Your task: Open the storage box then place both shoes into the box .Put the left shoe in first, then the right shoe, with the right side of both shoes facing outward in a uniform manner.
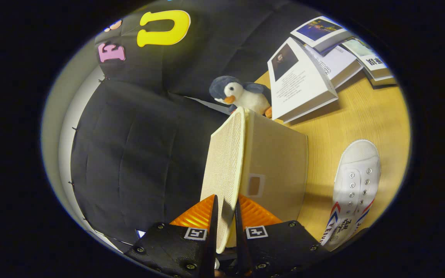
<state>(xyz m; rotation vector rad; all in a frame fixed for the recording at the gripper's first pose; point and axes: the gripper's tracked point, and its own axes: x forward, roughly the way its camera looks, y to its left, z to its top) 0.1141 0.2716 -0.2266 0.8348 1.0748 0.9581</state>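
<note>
Gripper clamps the storage box lid, raised; shoe beside box.

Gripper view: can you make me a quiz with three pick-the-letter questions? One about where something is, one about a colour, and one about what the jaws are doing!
1. Where is the toy penguin?
A. Behind the storage box
B. Inside the shoe
C. On top of the books

2. What colour is the shoe, mostly?
A. Black
B. White
C. Green

3. What are the jaws doing?
A. Wide open in the air
B. Pinching the shoe
C. Pinching the box lid

Answers:
1. A, because the penguin peeks out beyond the storage box, beside an open book.
2. B, because the shoe on the wooden table is white with red and blue stripes.
3. C, because the gripper has both jaws pressed on the lid, which stands tilted up off the box.
</note>
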